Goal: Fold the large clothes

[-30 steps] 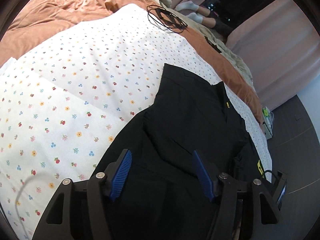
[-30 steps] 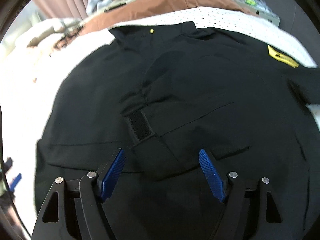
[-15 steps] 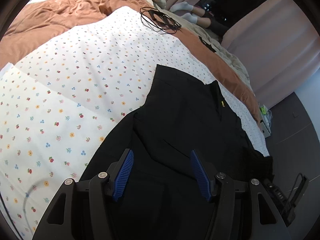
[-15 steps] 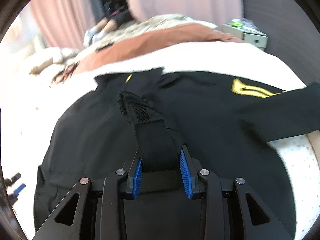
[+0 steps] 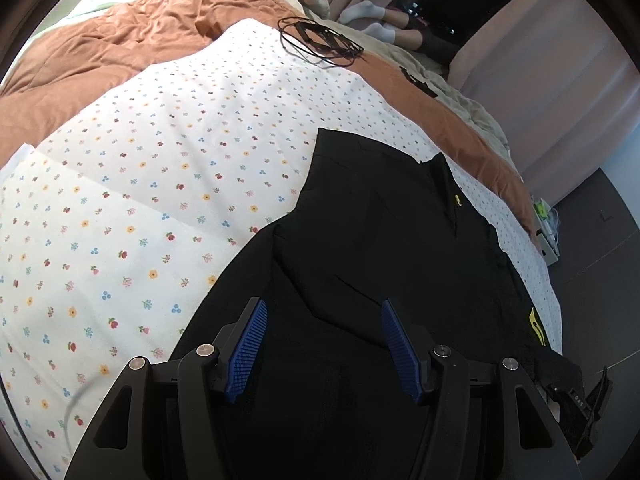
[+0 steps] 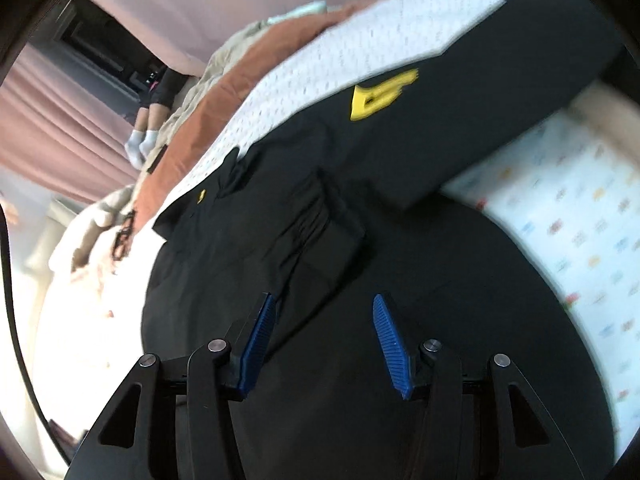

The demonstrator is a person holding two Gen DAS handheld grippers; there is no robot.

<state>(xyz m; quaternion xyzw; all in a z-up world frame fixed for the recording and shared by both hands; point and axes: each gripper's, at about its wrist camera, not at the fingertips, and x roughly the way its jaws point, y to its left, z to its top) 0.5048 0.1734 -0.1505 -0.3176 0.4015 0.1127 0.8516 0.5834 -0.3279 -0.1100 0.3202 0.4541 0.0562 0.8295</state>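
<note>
A large black jacket [image 5: 384,248] lies spread on the flowered bedsheet [image 5: 140,184], collar toward the far side. It fills the right wrist view [image 6: 328,240], where a sleeve with a yellow logo [image 6: 382,96] stretches to the upper right. A sleeve cuff [image 6: 320,224] lies folded on the jacket's body. My left gripper [image 5: 322,338] is open and empty above the jacket's near part. My right gripper [image 6: 322,332] is open and empty just behind the cuff.
A rust-brown duvet [image 5: 100,48] is bunched at the bed's far side. A coil of black cable [image 5: 320,40] lies on the sheet. A person's socked feet [image 5: 372,20] rest beyond it by pink curtains [image 5: 560,80]. A dark floor [image 5: 600,240] lies off the bed's right edge.
My right gripper had shut on the sleeve cuff and lifted it; now it has opened, and the cuff lies on the jacket body. My left gripper stayed open and hardly moved.
</note>
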